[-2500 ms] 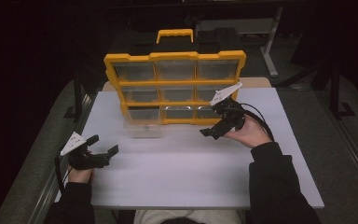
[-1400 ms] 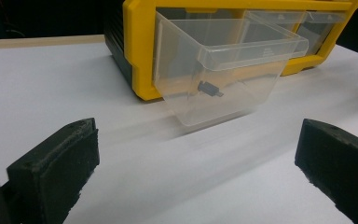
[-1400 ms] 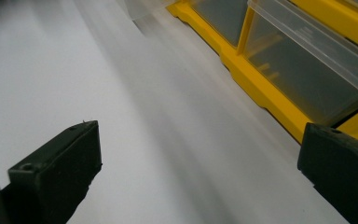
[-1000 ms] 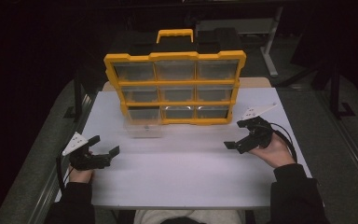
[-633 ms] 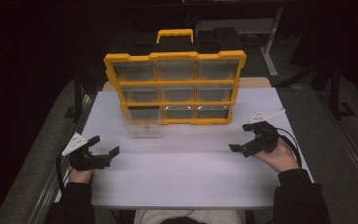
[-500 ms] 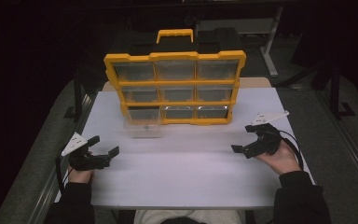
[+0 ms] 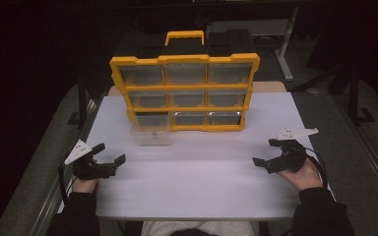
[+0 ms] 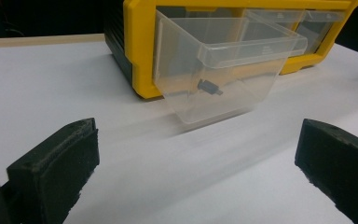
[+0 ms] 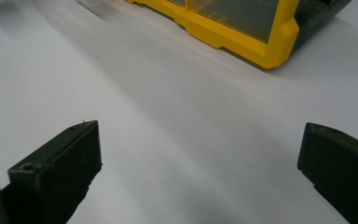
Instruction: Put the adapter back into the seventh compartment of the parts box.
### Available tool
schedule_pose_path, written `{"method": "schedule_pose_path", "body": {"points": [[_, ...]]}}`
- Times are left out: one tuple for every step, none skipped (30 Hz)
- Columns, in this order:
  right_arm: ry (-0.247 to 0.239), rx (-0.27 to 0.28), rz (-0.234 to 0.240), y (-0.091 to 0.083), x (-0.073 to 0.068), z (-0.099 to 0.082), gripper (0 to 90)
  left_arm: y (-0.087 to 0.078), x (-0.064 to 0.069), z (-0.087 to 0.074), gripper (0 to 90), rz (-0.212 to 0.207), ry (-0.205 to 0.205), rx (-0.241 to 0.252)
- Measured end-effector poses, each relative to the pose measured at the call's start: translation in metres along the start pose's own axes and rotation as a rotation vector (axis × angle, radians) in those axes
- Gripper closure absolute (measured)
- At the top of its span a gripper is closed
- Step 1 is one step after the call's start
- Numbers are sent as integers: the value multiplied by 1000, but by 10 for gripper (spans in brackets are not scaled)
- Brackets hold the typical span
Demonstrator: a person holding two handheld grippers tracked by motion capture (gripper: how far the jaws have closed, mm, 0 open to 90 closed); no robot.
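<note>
- Two grippers rest low on the white table (image 7: pixel 197 191), one at each side, and both hold nothing.
- Left gripper (image 7: pixel 109 155) has its jaws wide apart and points at the pulled-out drawer (image 8: pixel 223 65).
- Right gripper (image 7: pixel 269 151) also has its jaws wide apart, well away from the box (image 7: pixel 184 91), near the right edge of the table.
- One drawer sticks out of the bottom left slot of the box, tipped down a little at the front, and it touches the table.
- One small dark screw (image 8: pixel 209 87) lies inside that clear drawer, near its middle.
- I think the job now is to deal with that drawer, so I would bring my left gripper up slowly and straight.
- I would close the jaws on the drawer's front lip, not on its thin side walls, so it does not bend or slip.
- I would keep the drawer level as it moves, so the screw does not roll out.
- I would keep my right gripper near the box, ready to hold it so it does not slide.
- Nine drawers in all, three rows of three: eight are shut and one is out.
- One yellow handle (image 7: pixel 184 36) sits on top of the box.
</note>
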State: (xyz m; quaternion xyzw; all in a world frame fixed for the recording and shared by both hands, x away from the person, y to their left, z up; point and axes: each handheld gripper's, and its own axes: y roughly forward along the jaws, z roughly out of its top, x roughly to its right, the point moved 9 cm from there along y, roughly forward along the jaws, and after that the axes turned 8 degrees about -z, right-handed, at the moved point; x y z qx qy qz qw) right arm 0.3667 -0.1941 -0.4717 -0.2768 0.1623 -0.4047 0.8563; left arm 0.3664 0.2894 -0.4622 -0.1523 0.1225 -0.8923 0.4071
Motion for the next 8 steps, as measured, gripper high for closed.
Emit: {"method": "schedule_pose_path", "body": {"points": [[7,5,1,-1,0,-2,0,0,0,0,0,0,0,1],[14,7,2,-2,1,-3,0,0,0,0,0,1,0,1],[19,11,3,-2,1,-5,0,0,0,0,0,0,0,0],[25,11,4,-3,1,-7,0,0,0,0,0,0,0,1],[30,8,3,-3,1,-9,0,0,0,0,0,-1,1,2],[31,5,1,-3,2,-10,0,0,0,1,0,-1,0,4],[38,2,4,-2,1,-11,0,0,0,1,0,-2,1,5],[42,-1,8,-2,1,-13,0,0,0,1,0,-4,2,5]]}}
